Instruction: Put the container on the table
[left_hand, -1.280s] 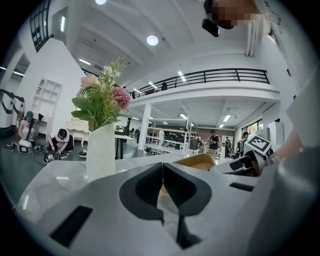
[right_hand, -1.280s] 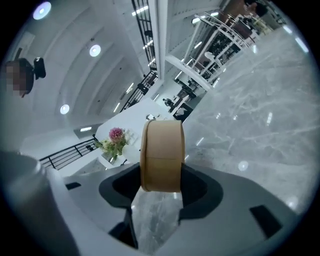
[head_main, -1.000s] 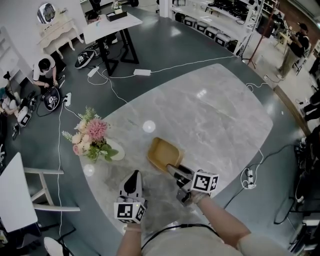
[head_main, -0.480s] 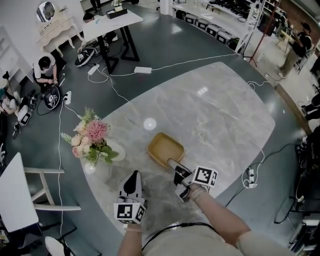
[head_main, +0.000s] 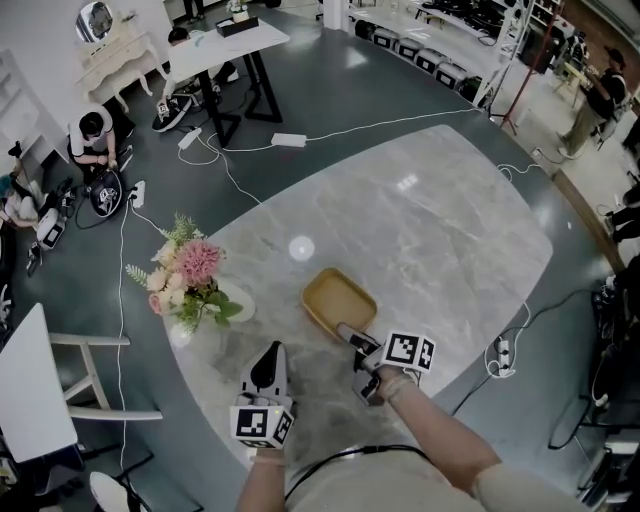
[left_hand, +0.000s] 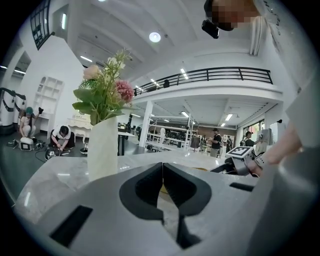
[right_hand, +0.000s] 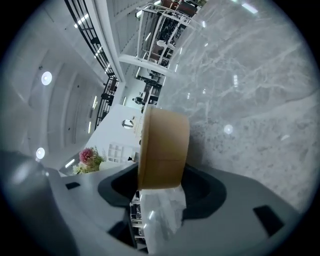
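A shallow tan container (head_main: 338, 298) sits low at the near middle of the grey marble table (head_main: 440, 220), roughly level; whether its base touches the marble I cannot tell. My right gripper (head_main: 352, 338) is shut on its near rim. In the right gripper view the container's tan wall (right_hand: 164, 147) stands between the right gripper's (right_hand: 161, 176) jaws, close to the stone. My left gripper (head_main: 269, 364) rests to the left of the container, shut with nothing in it. In the left gripper view the left gripper's (left_hand: 162, 167) jaw tips meet.
A white vase of pink flowers (head_main: 195, 285) stands on the table's left part, close to my left gripper. The table's near edge curves just in front of both grippers. A white chair (head_main: 95, 385), floor cables and a power strip (head_main: 500, 355) surround the table.
My right gripper has sunk towards the table with the container and rolled it closer to level. The left gripper has kept still.
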